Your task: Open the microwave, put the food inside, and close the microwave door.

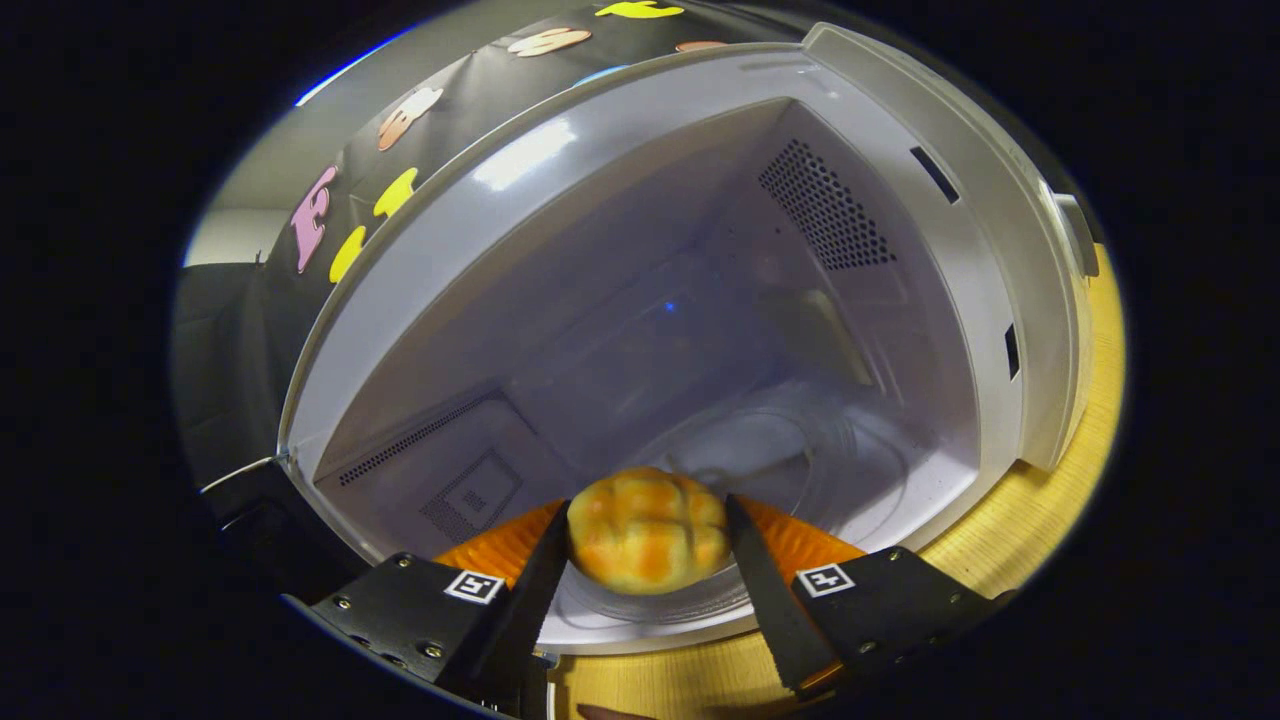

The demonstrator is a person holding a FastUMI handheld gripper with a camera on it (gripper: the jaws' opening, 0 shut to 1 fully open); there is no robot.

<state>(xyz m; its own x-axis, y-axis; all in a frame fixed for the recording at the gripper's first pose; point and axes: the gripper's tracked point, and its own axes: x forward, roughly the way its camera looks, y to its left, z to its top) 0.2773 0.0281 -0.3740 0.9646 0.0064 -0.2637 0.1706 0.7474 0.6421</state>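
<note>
Bread sits clamped in the claw (648,535): a round golden-brown bun (648,530) with a scored top, pinched between the two fingers (540,580), which press on it from either side at a narrow setting. The white microwave oven (1000,250) stands on a pale wooden surface (1010,540), and its door is already swung out of the way, so the grey cavity lies wide open ahead of the fingers. Only a dark edge beside the cavity's near corner hints at the door, and I cannot tell it for sure. Inside, the clear glass turntable (800,450) rests on the cavity floor, bare, and a perforated vent panel (825,205) shows on the inner wall. The bun hangs at the mouth of the cavity, over the near rim of the turntable and not yet set down on it. By my reading, the opening step is done and the placing step is in hand; lowering the bun, releasing it, drawing the claw out and shutting the door are all left.
</note>
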